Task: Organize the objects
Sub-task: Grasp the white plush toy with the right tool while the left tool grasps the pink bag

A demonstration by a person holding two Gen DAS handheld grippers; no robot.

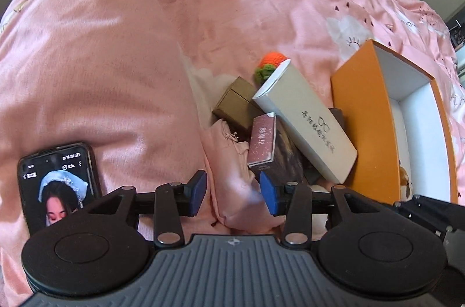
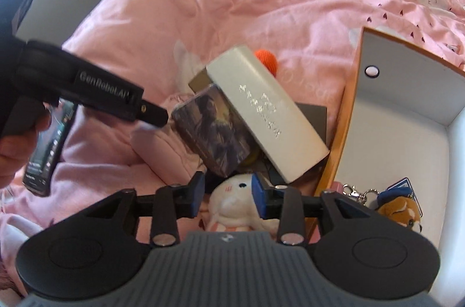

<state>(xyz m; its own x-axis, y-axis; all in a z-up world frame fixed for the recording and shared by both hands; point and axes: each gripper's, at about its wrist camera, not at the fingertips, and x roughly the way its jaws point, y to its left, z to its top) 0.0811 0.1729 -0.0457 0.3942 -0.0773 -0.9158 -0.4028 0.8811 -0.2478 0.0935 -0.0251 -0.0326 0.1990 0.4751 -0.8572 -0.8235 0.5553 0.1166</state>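
Pink bedding [image 1: 122, 51] carries a jumble of small boxes beside an orange box [image 1: 366, 115]. Left gripper [image 1: 234, 192] and right gripper [image 2: 228, 195] both spread, holding nothing.

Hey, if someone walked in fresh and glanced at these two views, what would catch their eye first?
Probably the orange box with its white inside, open at the right on the pink quilt. Next, the pile beside it: a long white case lying tilted across smaller boxes, with an orange knitted ball behind. A lit phone lies at the left, and a white plush sits between the right hand-held gripper's open jaws.
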